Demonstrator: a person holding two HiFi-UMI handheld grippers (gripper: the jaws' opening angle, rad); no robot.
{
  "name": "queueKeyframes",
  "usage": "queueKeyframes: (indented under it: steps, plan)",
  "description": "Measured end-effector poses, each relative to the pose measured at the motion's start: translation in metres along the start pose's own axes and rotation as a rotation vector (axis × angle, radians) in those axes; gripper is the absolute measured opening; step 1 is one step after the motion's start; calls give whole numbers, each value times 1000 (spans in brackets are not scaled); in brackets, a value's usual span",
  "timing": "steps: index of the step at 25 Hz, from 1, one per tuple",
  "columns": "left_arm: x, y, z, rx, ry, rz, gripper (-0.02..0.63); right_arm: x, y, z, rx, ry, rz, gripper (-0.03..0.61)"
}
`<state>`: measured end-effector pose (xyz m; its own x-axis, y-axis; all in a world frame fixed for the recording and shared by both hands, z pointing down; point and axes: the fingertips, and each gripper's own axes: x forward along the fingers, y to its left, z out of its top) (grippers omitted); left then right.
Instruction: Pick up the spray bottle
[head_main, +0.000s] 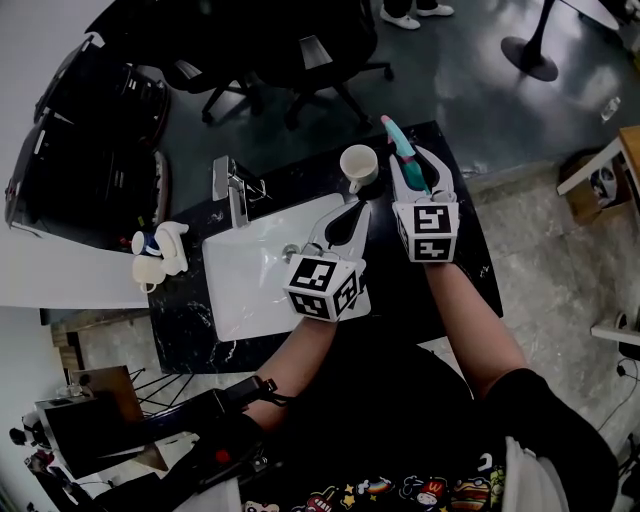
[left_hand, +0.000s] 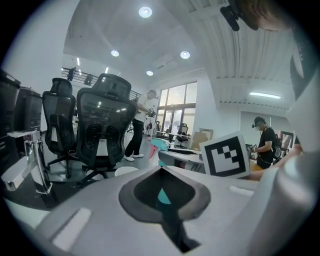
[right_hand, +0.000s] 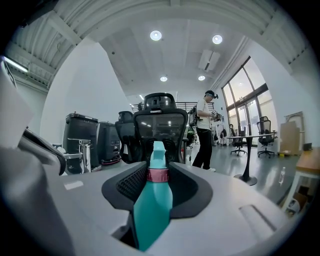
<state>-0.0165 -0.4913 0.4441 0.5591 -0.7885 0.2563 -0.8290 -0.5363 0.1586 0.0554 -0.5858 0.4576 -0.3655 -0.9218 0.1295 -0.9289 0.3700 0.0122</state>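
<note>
A teal spray bottle (head_main: 403, 146) with a pink collar stands at the far right of the black counter (head_main: 465, 262). My right gripper (head_main: 416, 166) has its jaws on either side of the bottle. In the right gripper view the bottle (right_hand: 152, 200) fills the gap, and both inner sides of that gripper (right_hand: 159, 176) meet its body. My left gripper (head_main: 350, 218) hovers over the right edge of the white sink (head_main: 245, 285), shut with nothing in it. Through the hole between the left gripper's (left_hand: 162, 172) jaws a bit of teal (left_hand: 162, 196) shows.
A white mug (head_main: 358, 165) stands just left of the bottle, close to the right gripper's left jaw. A chrome faucet (head_main: 232, 190) rises behind the sink. White bottles and a cup (head_main: 158, 255) sit at the counter's left end. Black office chairs (head_main: 290, 50) stand beyond the counter.
</note>
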Motion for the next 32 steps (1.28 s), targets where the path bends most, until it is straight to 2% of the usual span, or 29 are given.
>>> queueKeyframes:
  steps: [11, 22, 32]
  plan:
    - [-10, -17, 10, 27, -31, -26, 0, -43, 3, 25, 28, -58, -10, 155]
    - [-26, -37, 18, 56, -78, -39, 0, -118, 21, 64, 40, -162, 11, 155]
    - [-27, -54, 22, 51, -109, -43, 0, -164, 20, 67, 28, -164, 24, 155]
